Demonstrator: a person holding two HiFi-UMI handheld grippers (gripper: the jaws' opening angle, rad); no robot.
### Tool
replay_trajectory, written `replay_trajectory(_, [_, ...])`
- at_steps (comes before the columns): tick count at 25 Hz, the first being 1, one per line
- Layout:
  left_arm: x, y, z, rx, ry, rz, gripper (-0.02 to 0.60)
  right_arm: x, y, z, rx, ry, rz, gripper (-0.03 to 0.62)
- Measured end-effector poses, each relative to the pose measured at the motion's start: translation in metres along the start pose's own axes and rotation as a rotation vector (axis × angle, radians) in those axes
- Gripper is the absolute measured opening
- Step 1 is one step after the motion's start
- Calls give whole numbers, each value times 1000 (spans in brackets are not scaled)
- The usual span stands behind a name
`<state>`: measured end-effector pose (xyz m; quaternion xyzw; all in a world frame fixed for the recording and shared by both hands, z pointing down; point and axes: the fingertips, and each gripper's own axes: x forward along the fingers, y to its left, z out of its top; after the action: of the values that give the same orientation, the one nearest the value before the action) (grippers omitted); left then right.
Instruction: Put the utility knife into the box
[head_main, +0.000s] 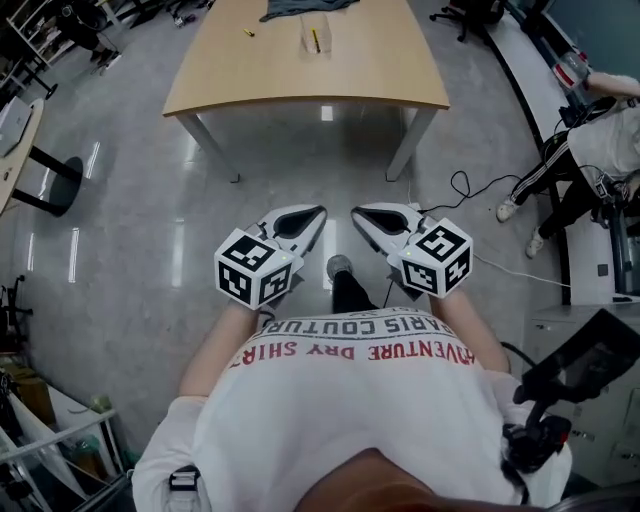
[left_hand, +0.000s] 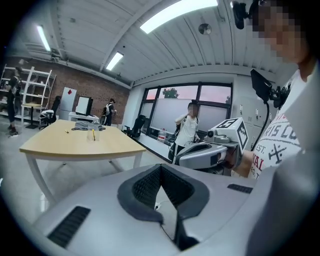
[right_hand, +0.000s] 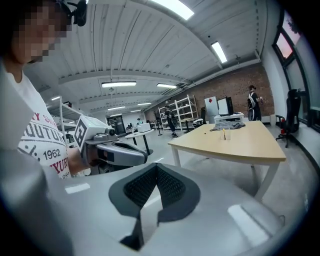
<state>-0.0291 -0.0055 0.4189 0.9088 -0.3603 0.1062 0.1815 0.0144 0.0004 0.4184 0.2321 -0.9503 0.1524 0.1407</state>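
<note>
Left gripper (head_main: 316, 214) and right gripper (head_main: 360, 213) sit closed and empty by the person's torso in the head view, with the table (head_main: 370, 80) well apart at twelve o'clock.

Left gripper view: jaws together, clear box (left_hand: 93, 134) far off at ten o'clock.

Right gripper view: jaws together too. A small yellow item (right_hand: 204, 133), perhaps the utility knife, lies at the box's nine o'clock.

Pickup not yet begun; the next move calls for approaching the table.
</note>
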Motion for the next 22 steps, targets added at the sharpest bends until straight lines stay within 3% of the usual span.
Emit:
replay_trajectory(5, [-85,-65,-30,11,-23,7,3,-36,107,-18,-29,0,10,2])
replay_trajectory(10, [-129,-125,-26,57,-59,15,3,-75,162,-11,-70,-16,34,2])
replay_trajectory(15, [-142,-178,-35,81,-75,40,3,-120,186,-18,-50,-55,66,2])
replay_trajectory(22, [-121,-264,-74,21,-98,49,3,-203,195,-78,-25,-25,59,2])
